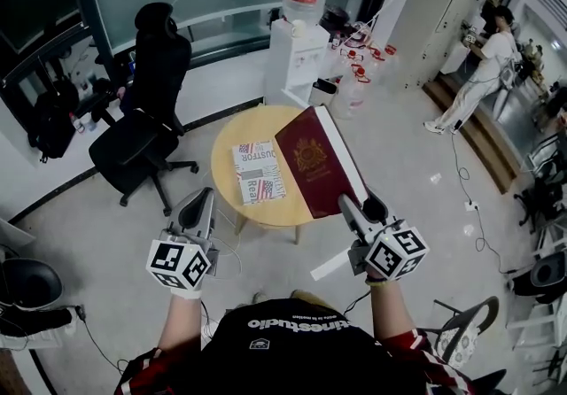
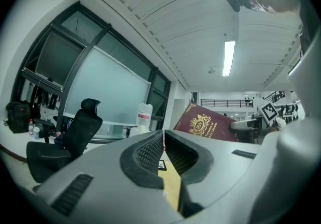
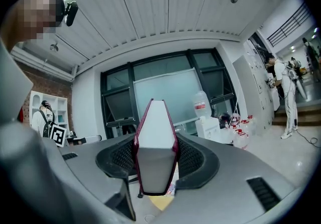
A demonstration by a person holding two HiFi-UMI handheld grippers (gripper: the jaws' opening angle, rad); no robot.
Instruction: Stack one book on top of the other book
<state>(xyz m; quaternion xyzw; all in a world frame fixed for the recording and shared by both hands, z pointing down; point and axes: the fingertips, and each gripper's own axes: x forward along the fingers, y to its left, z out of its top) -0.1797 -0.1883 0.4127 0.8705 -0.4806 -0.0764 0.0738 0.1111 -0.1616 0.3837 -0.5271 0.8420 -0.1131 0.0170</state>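
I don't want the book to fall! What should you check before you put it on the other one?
1. Right gripper grips the red book firmly: ok, jaws closed on its edge.
2. Red book level for laying down: not ok, it is tilted.
3. Flag-cover book flat on the round table: ok.
4. Nothing on top of the flag-cover book: ok.
5. Left gripper empty and apart from both books: ok, jaws together.
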